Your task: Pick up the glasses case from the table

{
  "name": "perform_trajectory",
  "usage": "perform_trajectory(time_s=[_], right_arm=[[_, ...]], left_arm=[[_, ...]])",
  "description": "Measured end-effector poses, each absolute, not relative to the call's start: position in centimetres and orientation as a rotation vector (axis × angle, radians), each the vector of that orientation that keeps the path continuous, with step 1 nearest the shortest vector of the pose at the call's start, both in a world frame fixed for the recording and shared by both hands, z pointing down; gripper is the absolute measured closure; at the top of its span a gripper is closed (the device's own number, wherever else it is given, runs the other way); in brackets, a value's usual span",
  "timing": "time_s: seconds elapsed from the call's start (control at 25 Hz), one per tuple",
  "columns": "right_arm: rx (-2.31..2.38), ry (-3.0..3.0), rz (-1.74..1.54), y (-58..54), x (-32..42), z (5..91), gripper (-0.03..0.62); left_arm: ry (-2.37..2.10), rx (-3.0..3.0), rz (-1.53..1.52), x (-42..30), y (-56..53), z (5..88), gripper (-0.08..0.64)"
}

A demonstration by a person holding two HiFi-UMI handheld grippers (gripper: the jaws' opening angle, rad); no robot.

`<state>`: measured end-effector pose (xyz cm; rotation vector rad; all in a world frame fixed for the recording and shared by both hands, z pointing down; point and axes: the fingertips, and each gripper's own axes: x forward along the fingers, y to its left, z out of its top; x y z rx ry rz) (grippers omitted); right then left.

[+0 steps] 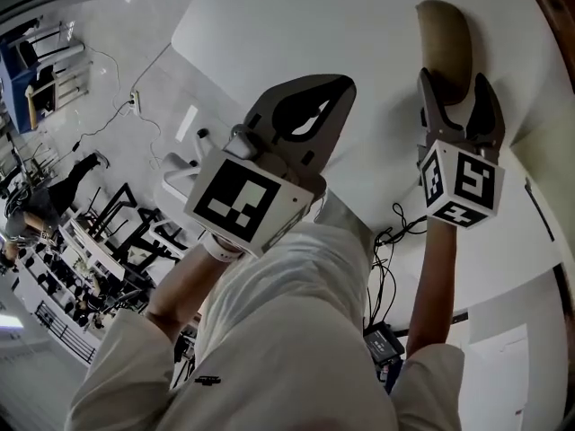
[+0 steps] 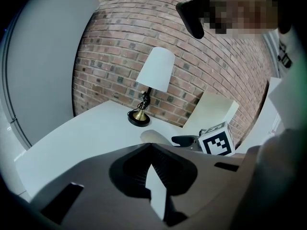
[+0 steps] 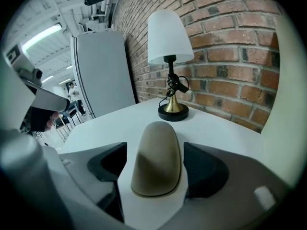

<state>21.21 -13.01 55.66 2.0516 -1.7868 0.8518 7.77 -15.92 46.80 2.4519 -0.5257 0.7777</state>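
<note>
**A:** Starting with the head view, where is the glasses case [image 1: 445, 41]?

**B:** It lies flat on the white table [image 1: 296, 25], a tan rounded shell towards the far right. The right gripper [image 1: 454, 81] has its jaws spread wide, one tip on either side of the case's near end. The left gripper [image 1: 344, 85] hovers over the table's left part with its tips together.

**A:** And the left gripper view?

**B:** The left gripper's jaws meet at the tips with nothing caught between them; only a sliver of tabletop shows through the hollow behind. Beyond them the case lies beside the right gripper's marker cube [image 2: 217, 141], with a lamp [image 2: 154, 80] farther back against a brick wall [image 2: 201, 61].

**A:** The right gripper view?

**B:** The case sits squarely between the wide-open jaws, lengthwise along them. Bare table shows on both sides of it, so neither pad is pressing on it. It rests on the table, with the lamp just behind it.
</note>
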Motion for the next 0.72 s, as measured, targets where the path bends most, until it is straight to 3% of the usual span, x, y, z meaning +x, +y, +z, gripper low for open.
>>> perform_trajectory(time_s=[0.72], right_arm=[[2.026, -1.648, 0.747, -13.0, 21.1, 57.4, 0.246]], left_arm=[[-0.53, 2.426, 0.755, 6.6, -15.4, 48.0, 0.554]])
